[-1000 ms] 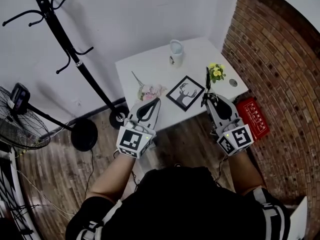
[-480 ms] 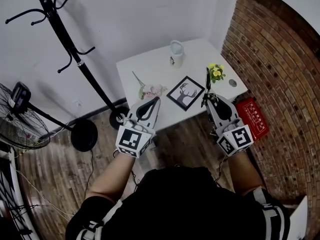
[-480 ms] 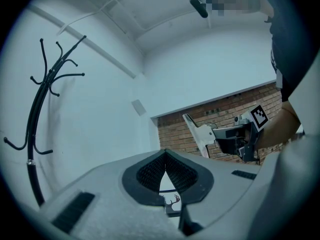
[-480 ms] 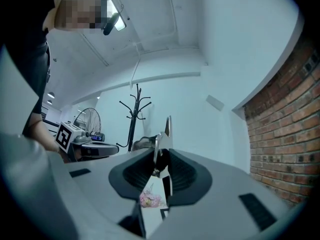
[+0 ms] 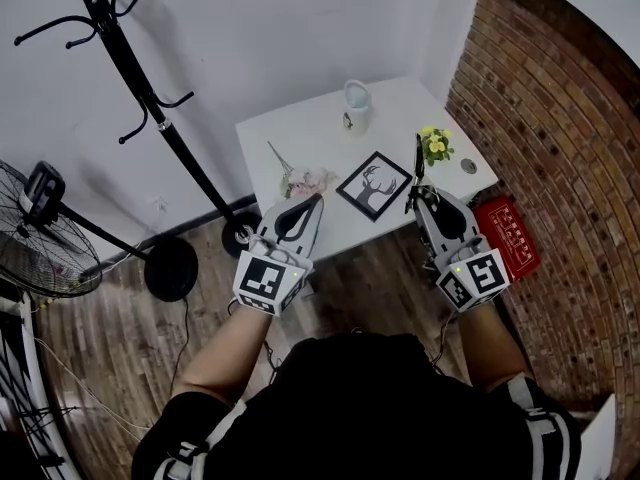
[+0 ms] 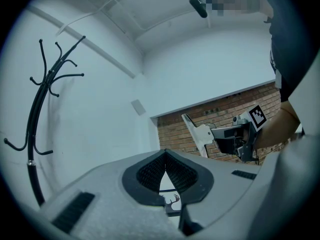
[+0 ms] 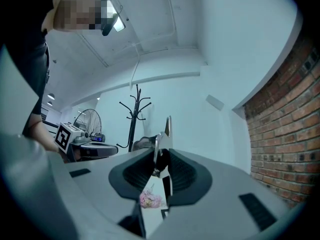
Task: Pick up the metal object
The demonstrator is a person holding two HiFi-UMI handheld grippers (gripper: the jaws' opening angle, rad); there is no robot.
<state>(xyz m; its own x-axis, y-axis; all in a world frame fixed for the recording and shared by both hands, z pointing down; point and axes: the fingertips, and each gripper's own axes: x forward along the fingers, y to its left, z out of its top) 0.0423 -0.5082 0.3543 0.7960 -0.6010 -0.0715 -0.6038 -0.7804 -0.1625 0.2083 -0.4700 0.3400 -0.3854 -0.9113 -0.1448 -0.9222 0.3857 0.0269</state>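
Observation:
A thin, dark metal object (image 5: 417, 158) stands upright between the jaws of my right gripper (image 5: 418, 194), held above the right part of the white table (image 5: 310, 133). In the right gripper view the metal piece (image 7: 161, 144) sits clamped between the ribbed pads and pokes out past the tips of the right gripper (image 7: 161, 156). My left gripper (image 5: 309, 202) hovers at the table's front edge. Its jaws meet at the tips with nothing between them, as the left gripper (image 6: 165, 154) shows in its own view.
On the table are a white mug (image 5: 355, 105), a framed deer picture (image 5: 374, 185), a pot of yellow flowers (image 5: 436, 144) and a pink flower bunch (image 5: 305, 182). A black coat stand (image 5: 150, 108) and a fan (image 5: 40, 248) are left, a red box (image 5: 510, 236) and a brick wall right.

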